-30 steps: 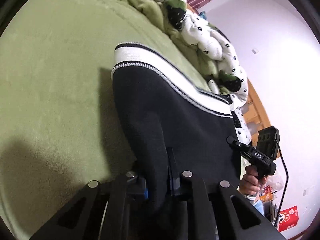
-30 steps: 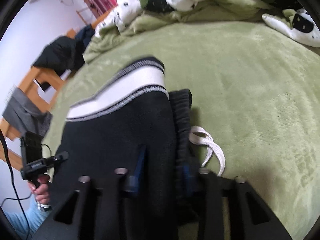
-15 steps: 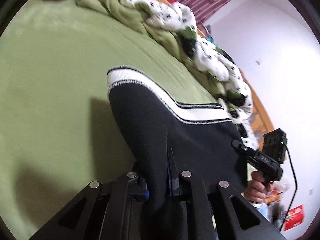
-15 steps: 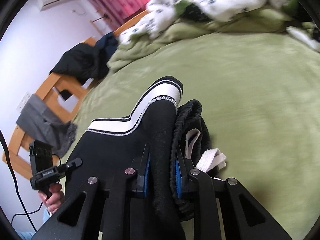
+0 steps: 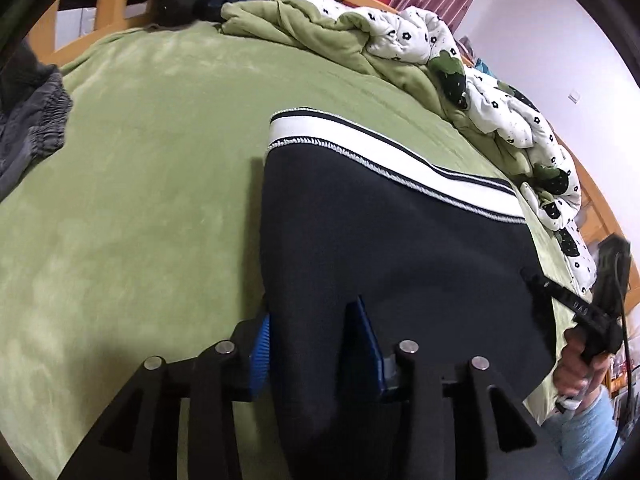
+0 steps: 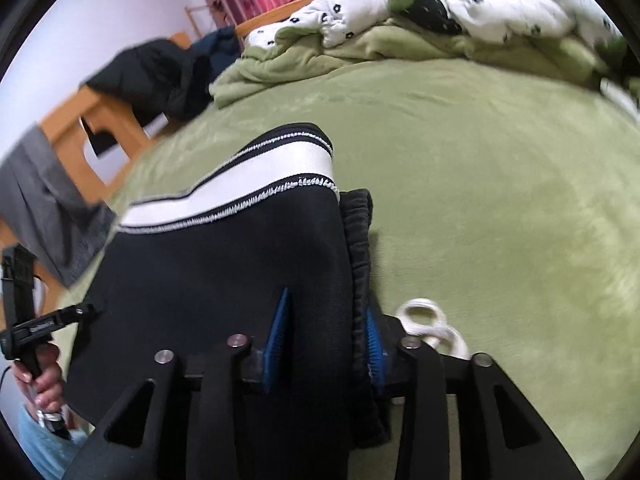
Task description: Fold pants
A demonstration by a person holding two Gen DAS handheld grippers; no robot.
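Observation:
Black pants (image 5: 400, 248) with a white striped cuff band (image 5: 360, 148) lie folded on the green bedspread (image 5: 120, 200). My left gripper (image 5: 314, 344) has the fold's left edge between its blue pads; its jaws are opening and stand apart from the cloth. My right gripper (image 6: 326, 340) straddles the pants (image 6: 224, 264) at the right edge beside the ribbed waistband (image 6: 360, 232). Its jaws are opening too, and the fabric sits loose in the gap. A white drawstring (image 6: 432, 324) loops out just right of that gripper.
A rumpled white flowered quilt (image 5: 500, 120) and green blanket line the far side of the bed. A grey garment (image 5: 28, 128) lies at the left edge. Dark clothes (image 6: 160, 76) hang over the wooden bed frame (image 6: 72, 132). A person's hand (image 6: 44, 376) grips the other handle.
Both grippers carried the pants across the bed and their pads have spread from clamped on the fabric to apart. The drawstring now lies beside the right gripper.

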